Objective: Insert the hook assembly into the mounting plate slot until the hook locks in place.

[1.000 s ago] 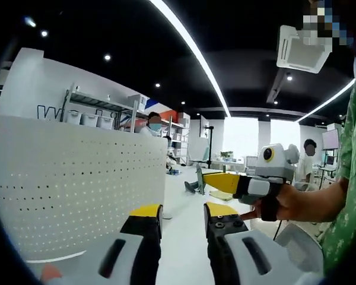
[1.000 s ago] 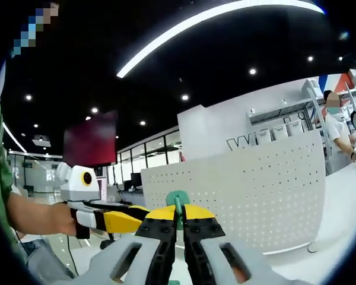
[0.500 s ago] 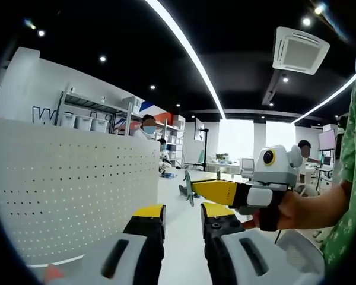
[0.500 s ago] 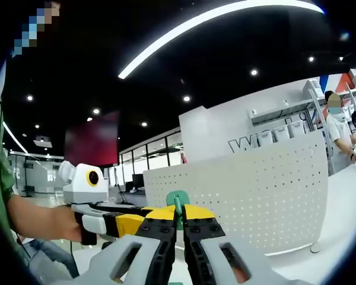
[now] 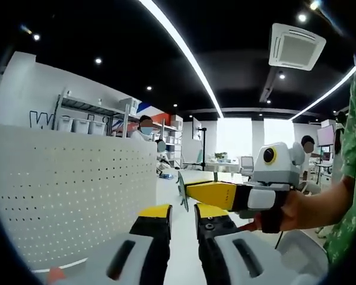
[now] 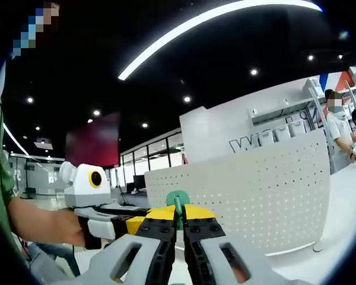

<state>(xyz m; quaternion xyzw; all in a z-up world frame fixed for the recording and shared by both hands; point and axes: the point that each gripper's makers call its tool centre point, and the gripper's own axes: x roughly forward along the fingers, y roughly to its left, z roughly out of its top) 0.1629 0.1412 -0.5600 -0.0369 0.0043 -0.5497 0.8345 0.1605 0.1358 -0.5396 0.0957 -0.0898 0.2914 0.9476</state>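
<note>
A white perforated mounting plate (image 5: 65,196) stands upright to the left in the left gripper view. In the right gripper view the same plate (image 6: 255,190) is ahead and to the right. My right gripper (image 6: 178,212) is shut on a small green hook piece (image 6: 178,199), whose top pokes up above the yellow tips. In the left gripper view the right gripper (image 5: 187,191) reaches in from the right with the green hook (image 5: 181,191) at its tip, just above my left gripper (image 5: 183,212). The left gripper is open with nothing between its jaws. It enters the right gripper view as the left gripper (image 6: 133,224) low on the left.
A hand (image 5: 296,208) and green patterned sleeve hold the right gripper. Behind the plate are shelves with bins (image 5: 89,116) and a masked person (image 5: 145,126). The plate stands on a white surface (image 5: 181,261). More people and desks sit far back.
In the left gripper view, the right gripper with the hook has come further left, over the left jaws. The left jaws' gap has narrowed a little. The plate keeps its place.
</note>
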